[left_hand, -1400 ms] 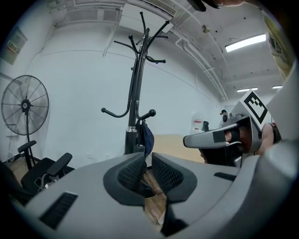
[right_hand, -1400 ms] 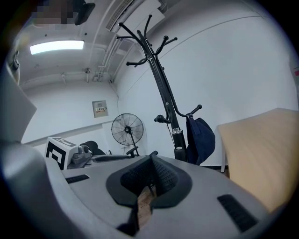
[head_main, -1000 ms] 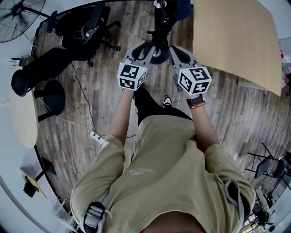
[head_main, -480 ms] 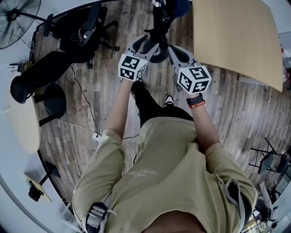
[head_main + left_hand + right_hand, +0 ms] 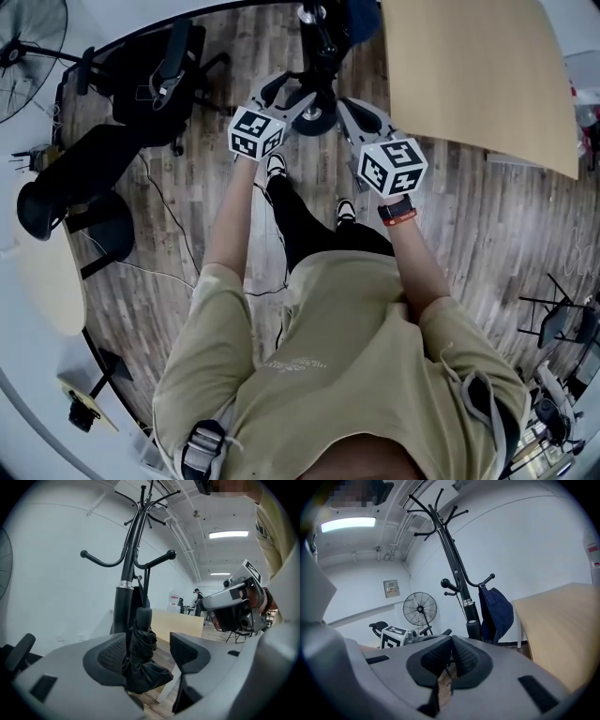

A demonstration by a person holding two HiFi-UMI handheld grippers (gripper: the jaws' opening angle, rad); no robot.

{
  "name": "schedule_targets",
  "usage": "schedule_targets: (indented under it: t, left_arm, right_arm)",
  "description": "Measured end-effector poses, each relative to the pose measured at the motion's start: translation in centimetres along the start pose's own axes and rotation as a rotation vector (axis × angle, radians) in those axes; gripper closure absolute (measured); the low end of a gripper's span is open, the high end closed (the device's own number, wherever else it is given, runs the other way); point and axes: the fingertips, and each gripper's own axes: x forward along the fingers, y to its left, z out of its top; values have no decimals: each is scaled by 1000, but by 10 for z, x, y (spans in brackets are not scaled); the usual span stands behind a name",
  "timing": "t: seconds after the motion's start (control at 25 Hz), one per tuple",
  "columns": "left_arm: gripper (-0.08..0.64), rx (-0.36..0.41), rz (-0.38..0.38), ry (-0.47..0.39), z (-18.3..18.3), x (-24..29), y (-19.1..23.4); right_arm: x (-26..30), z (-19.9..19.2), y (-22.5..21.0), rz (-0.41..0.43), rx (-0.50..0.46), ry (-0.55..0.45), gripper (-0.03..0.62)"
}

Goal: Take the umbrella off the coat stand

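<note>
Left tongs are opening, the hanging umbrella between them, untouched — reaching in; closing on it probably comes next. Right tongs are sitting pressed together.

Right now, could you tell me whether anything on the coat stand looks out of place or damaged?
Nothing stands out: the coat stand is upright, with the folded black umbrella and a blue bag hanging from it.

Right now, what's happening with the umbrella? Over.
Left gripper jaws opening, black umbrella between them, not pinched. Right gripper jaws together. Umbrella hangs at the coat stand pole. Blue bag on the stand too, not blocking.
</note>
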Motion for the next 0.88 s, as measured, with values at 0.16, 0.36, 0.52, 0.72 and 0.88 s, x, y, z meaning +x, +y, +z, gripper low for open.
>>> schedule_targets:
  t: [0.16,0.36,0.52,0.72,0.88]
  left_arm:
    - [276,0,-42,-1,-4,12,9]
    - [276,8,-69,-2,-7,31,13]
    - [276,28,-102,-6,-5,40,8]
    - [267,11,-119,11,-12,59,17]
    - [270,-29,-123,-3,-12,65,19]
  right_arm:
    - [12,4,-5,-4,-10,-6,577]
    - [19,2,-7,-9,-22,-7,577]
    - [16,7,-10,-14,20,-29,577]
    - [18,12,-23,-30,25,-39,577]
    - [18,9,-25,-33,32,-29,577]
